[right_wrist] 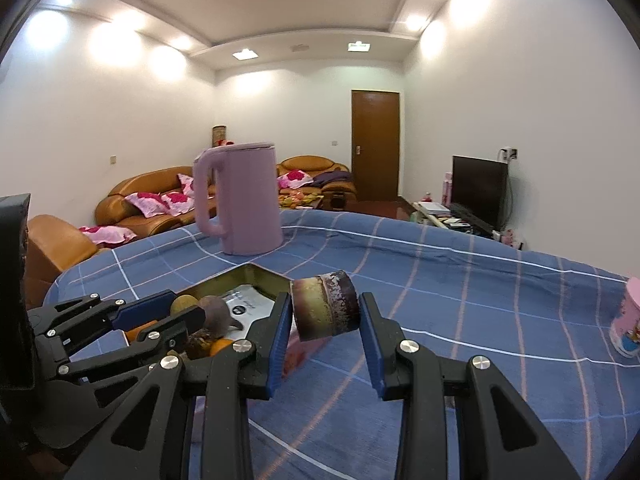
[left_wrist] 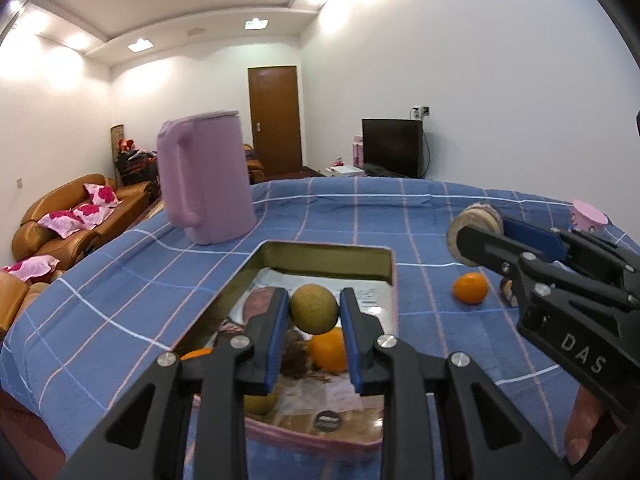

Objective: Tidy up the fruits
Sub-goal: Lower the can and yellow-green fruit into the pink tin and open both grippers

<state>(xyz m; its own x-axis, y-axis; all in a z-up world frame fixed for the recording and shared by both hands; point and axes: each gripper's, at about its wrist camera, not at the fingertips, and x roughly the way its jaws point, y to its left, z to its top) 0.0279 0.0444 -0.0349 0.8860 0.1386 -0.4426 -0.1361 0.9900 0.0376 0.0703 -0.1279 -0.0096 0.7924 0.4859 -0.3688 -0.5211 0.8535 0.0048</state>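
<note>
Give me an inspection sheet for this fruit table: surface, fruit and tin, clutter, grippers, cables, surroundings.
Surface: table under a blue checked cloth.
Job's things: open tin holding oranges and other fruit; loose orange on the cloth right of the tin.
Clutter: pink kettle behind the tin; pink cup at the right edge.
Grippers: left gripper shut on a greenish fruit above the tin; right gripper shut on a round, crusty cake-like piece above the cloth.
Cables: one behind the TV, up to a wall socket.
Surroundings: sofa with pink cushions, wooden door.
</note>
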